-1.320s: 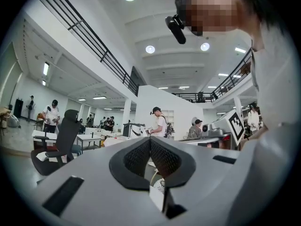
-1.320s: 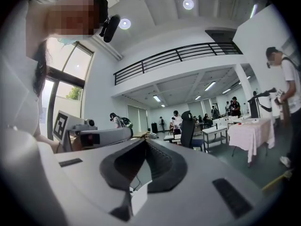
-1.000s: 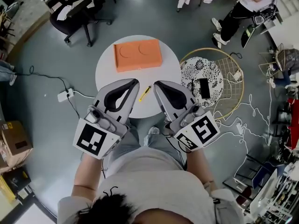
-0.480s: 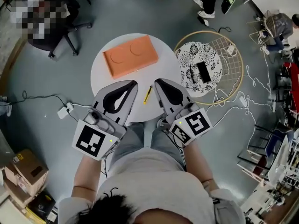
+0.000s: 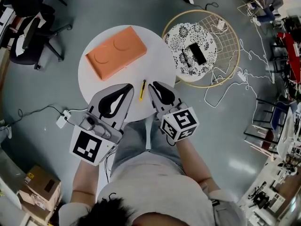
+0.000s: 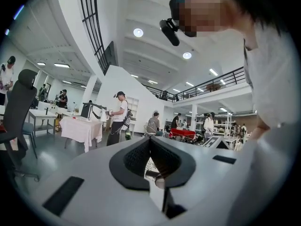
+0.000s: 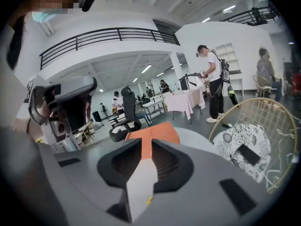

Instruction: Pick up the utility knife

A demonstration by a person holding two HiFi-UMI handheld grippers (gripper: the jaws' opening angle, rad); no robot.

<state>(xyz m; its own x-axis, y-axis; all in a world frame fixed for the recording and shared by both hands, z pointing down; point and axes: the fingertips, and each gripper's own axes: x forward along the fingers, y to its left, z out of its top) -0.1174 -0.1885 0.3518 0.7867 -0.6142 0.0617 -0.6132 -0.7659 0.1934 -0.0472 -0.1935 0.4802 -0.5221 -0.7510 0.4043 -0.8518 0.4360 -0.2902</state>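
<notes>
Utility knife (image 5: 142,89): yellow, lying flat on round white bench (image 5: 160,55) nr its front edge, btwn the two grippers, touching neither.
Left gripper (image 5: 130,85): held over bench just left of knife; fingers (image 6: 141,147) together, nothing in them.
Right gripper (image 5: 151,85): just right of knife; fingers (image 7: 162,149) a slit apart, empty.
Orange block (image 5: 115,52): far side of bench, well apart from knife.
</notes>
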